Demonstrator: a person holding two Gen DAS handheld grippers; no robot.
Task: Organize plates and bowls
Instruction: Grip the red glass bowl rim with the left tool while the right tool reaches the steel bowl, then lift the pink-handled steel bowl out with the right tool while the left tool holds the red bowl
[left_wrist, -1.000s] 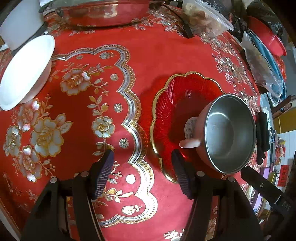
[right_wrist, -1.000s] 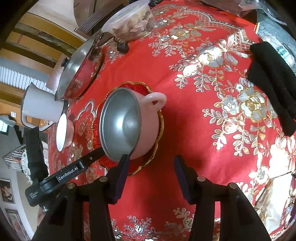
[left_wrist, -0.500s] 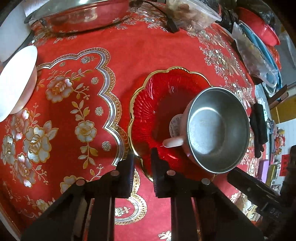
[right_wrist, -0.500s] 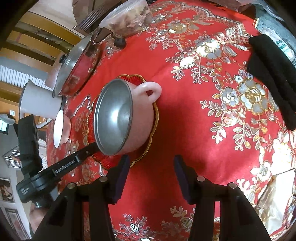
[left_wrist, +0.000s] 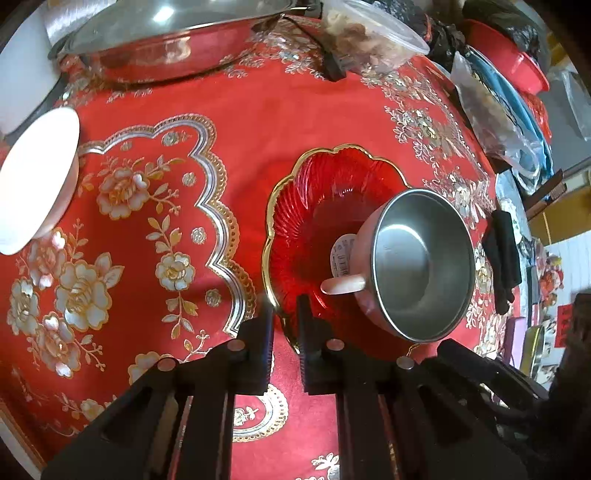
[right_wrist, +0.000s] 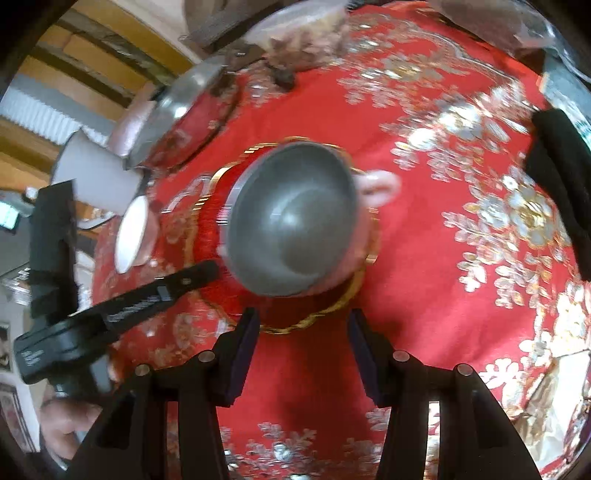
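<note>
A red glass plate (left_wrist: 314, 206) with a gold scalloped rim lies on the red floral tablecloth (left_wrist: 155, 206). On its right half sits a pink bowl (left_wrist: 417, 262) with a steel lining and side handles, tilted toward 3 o'clock in the left wrist view. The left gripper (left_wrist: 284, 314) is clamped on the plate's near rim at about 7 o'clock, its fingers nearly together with the gold edge between them. The right gripper (right_wrist: 303, 325) stands with its fingers wide apart, gripping nothing, just short of the plate's edge; that view is motion-blurred. A white bowl (left_wrist: 37, 177) rests at 9 o'clock, well apart. A lidded steel pan (left_wrist: 173, 40) occupies 12 o'clock.
</note>
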